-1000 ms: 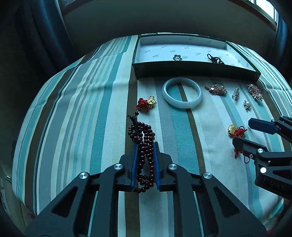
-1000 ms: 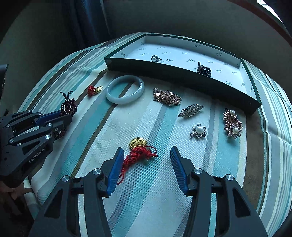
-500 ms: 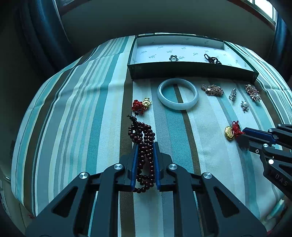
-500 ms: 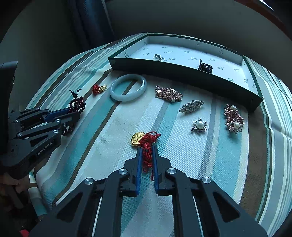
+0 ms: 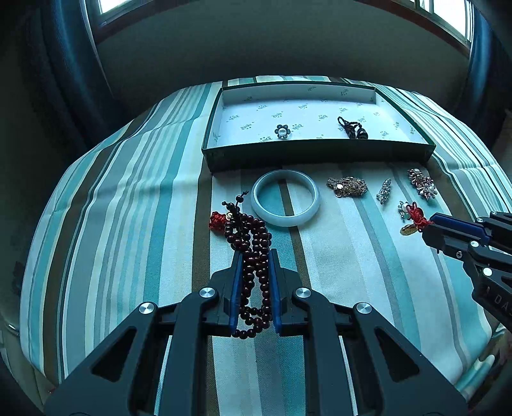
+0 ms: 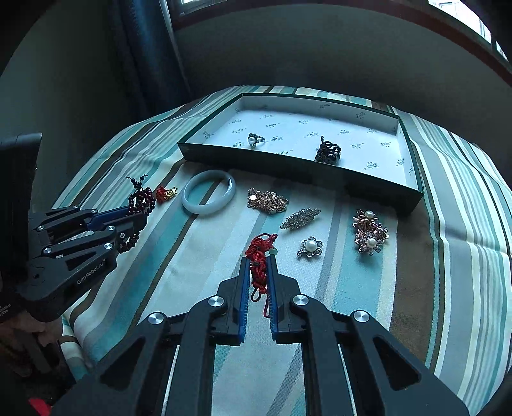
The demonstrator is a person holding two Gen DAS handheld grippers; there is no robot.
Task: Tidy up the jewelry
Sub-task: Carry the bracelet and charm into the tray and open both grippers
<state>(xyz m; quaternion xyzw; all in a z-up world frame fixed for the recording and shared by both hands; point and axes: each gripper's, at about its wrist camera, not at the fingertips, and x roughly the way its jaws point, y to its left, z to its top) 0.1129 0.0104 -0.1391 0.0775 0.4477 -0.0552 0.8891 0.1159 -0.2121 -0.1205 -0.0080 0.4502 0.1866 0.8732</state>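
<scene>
Pinching a dark red bead strand (image 5: 254, 256), the left gripper (image 5: 254, 281) angles down over the striped cloth (image 5: 128, 208); the beads run lengthwise between its nearly closed blue pads. The right gripper (image 6: 257, 281) is clamped on a red knotted cord (image 6: 258, 259) (its gold charm shows only from the left view). The open box (image 6: 288, 166) lies beyond.

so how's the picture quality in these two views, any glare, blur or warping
Left wrist: sharp, bluish and dim; the windows blow out white, and the fisheye bows the box rim. Right wrist: same cast, dark corners, no motion blur on the bangle.
</scene>
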